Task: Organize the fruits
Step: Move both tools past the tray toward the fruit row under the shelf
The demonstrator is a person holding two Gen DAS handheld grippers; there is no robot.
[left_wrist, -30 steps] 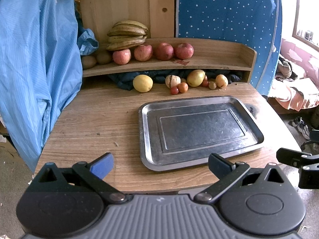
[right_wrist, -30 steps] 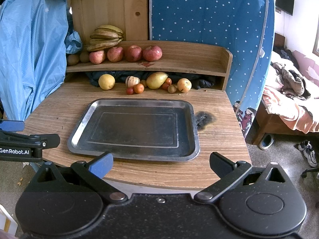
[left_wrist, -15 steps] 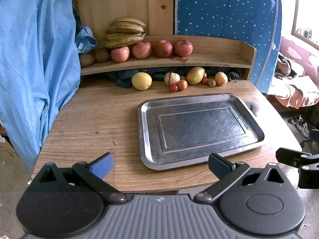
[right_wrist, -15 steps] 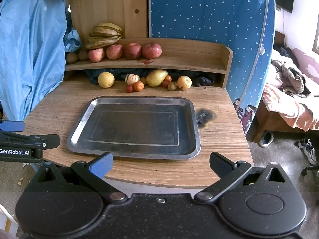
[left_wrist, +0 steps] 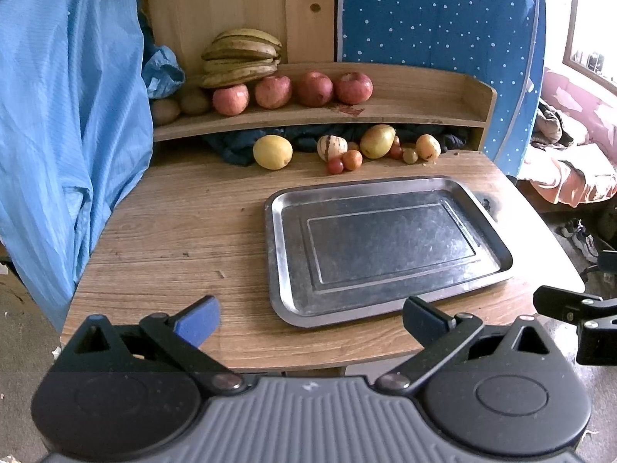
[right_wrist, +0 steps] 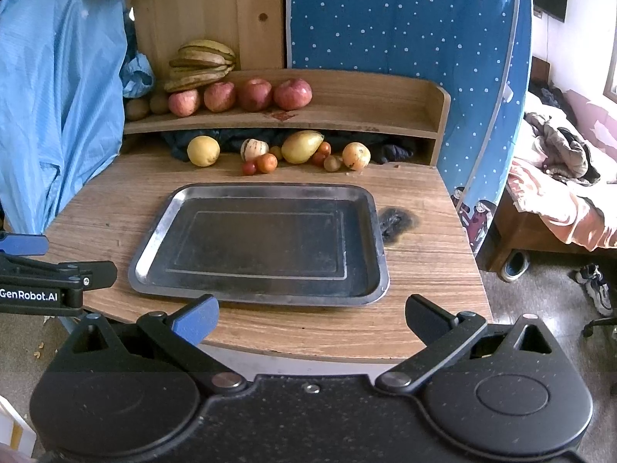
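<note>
Grippers nearest: left gripper [left_wrist: 310, 318] & right gripper [right_wrist: 311, 314], both w/ jaws spread wide, nothing between, at near edge of round wooden table [right_wrist: 420, 208]. Next, rectangular grey metal tray [right_wrist: 376, 239], nothing on it. Behind it, by table's back edge: yellow round fruit [right_wrist: 203, 150], striped pale fruit [right_wrist: 253, 149], small red tomatoes [right_wrist: 261, 164], yellow-green mango [right_wrist: 301, 146]. Farthest, on wooden shelf [right_wrist: 366, 110]: four red apples [right_wrist: 239, 95], bunch of green-brown bananas [right_wrist: 202, 63].

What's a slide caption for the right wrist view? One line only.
Open right gripper faces an empty metal tray; loose fruit lines the table's back edge, red apples and bananas on the shelf.
</note>
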